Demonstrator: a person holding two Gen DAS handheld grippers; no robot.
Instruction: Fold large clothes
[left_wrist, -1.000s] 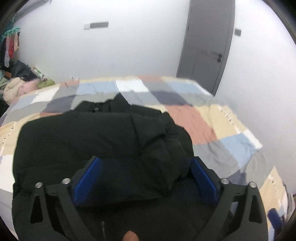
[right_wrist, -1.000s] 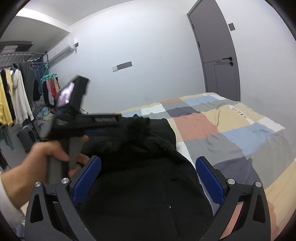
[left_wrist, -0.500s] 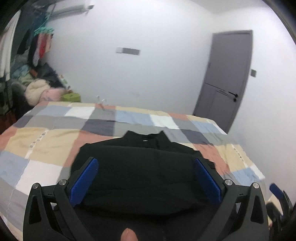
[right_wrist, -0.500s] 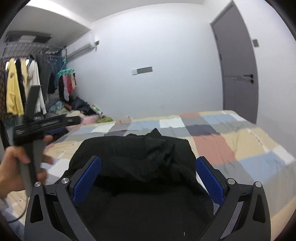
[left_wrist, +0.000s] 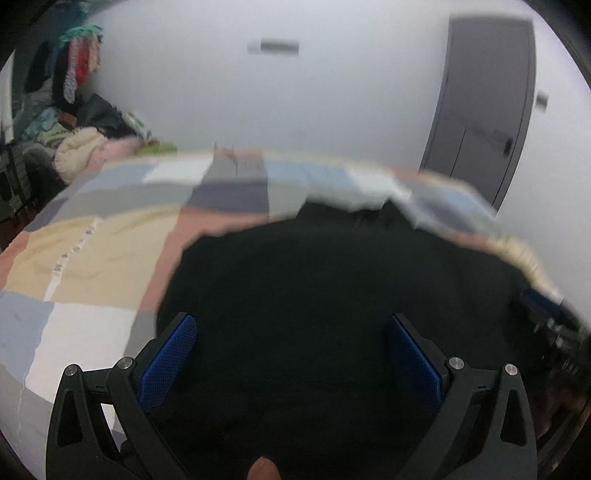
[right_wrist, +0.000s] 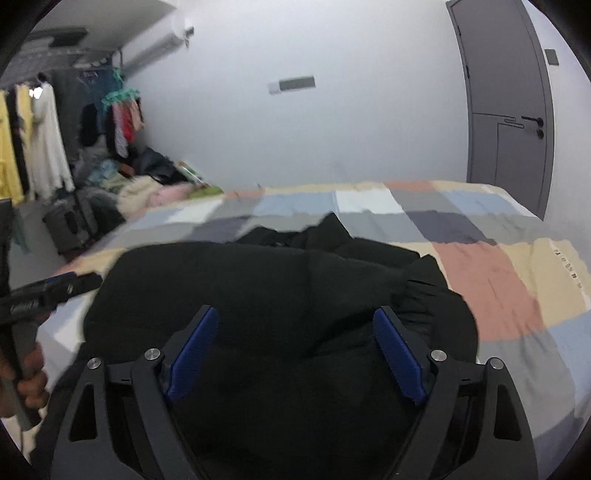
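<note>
A large black jacket (left_wrist: 332, 280) lies partly folded on the patchwork bedspread (left_wrist: 96, 254), collar toward the far wall. It also shows in the right wrist view (right_wrist: 258, 288). My left gripper (left_wrist: 291, 343) is open and empty, above the jacket's near part. My right gripper (right_wrist: 295, 339) is open and empty, over the jacket's near edge. The left gripper also shows at the left edge of the right wrist view (right_wrist: 44, 291), held by a hand. The right gripper shows blurred at the right edge of the left wrist view (left_wrist: 546, 317).
The bed fills the middle of both views. A grey door (right_wrist: 509, 110) stands at the far right. A heap of clothes (right_wrist: 147, 184) and a hanging rack (right_wrist: 37, 140) are at the far left. A white wall is behind the bed.
Both grippers have dropped closer to the jacket. The left wrist view has swung, so the jacket now sits to its right; it is blurred by motion. Both grippers stay open.
</note>
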